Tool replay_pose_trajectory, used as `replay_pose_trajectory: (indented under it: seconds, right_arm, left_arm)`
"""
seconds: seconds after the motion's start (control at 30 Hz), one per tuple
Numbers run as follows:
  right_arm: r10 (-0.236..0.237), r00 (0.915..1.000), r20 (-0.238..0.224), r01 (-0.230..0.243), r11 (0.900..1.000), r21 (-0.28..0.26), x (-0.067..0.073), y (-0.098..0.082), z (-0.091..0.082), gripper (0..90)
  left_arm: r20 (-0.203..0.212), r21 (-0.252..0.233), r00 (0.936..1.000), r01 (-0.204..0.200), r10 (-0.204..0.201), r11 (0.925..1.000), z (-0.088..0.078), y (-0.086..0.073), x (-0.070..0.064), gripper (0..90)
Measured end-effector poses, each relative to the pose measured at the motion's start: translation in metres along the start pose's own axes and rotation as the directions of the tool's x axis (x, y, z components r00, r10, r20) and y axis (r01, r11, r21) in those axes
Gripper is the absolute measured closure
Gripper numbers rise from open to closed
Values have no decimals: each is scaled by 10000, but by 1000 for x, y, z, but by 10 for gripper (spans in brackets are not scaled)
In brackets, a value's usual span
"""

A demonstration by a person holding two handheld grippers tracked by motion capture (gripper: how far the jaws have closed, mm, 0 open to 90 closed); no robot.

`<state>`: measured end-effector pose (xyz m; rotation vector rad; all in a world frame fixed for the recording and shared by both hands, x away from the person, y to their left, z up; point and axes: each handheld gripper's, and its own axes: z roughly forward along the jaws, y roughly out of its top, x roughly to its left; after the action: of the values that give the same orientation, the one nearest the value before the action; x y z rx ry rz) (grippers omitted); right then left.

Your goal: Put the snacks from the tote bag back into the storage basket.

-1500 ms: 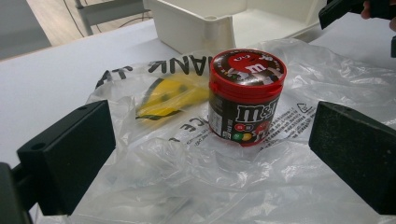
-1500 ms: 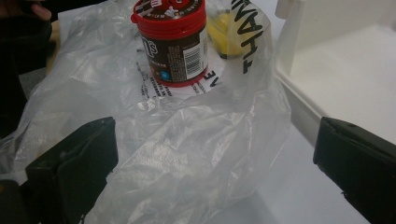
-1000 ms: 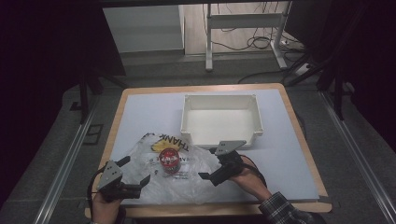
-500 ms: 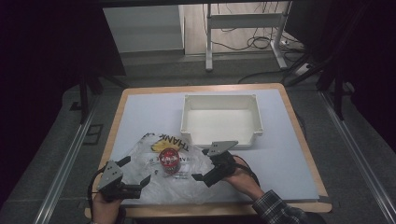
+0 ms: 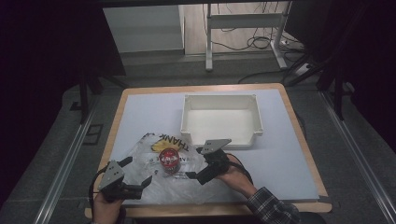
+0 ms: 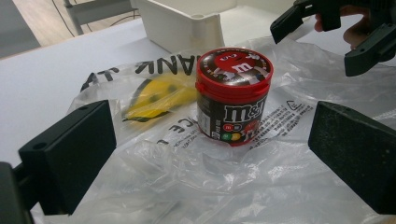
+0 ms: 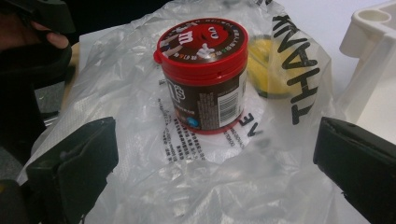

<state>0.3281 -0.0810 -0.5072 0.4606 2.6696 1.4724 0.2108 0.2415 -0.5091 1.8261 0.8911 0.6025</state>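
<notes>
Glossy plastic candy tub [image 6: 233,95] on crinkly translucent plastic bag [image 6: 289,172].

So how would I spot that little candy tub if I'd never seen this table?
Find the white bin on the table; nearer the person lies a clear plastic bag. The candy tub stands upright on it, between both open grippers: small, round, dark-sided, red-lidded.

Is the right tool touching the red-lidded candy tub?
Apart. The right gripper view shows the right tool open, with plastic bag between its jaws and the red-lidded candy tub.
</notes>
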Motion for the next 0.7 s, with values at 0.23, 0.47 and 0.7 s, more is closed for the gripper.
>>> replay_pose_trajectory:
  seconds: [0.23,0.47,0.7]
  right_arm:
    - [-245,9997,97,244,9996,113,0,1,8,5]
    - [-416,9991,116,412,9987,313,3,5,18,5]
    - [-360,9993,83,355,9974,626,3,12,27,5]
  left_arm:
    - [-13,-30,10000,33,-33,10000,0,0,0,7]
    - [-26,-29,10000,28,-28,10000,-1,0,1,7]
    - [-39,-32,10000,26,-26,10000,-1,0,1,7]
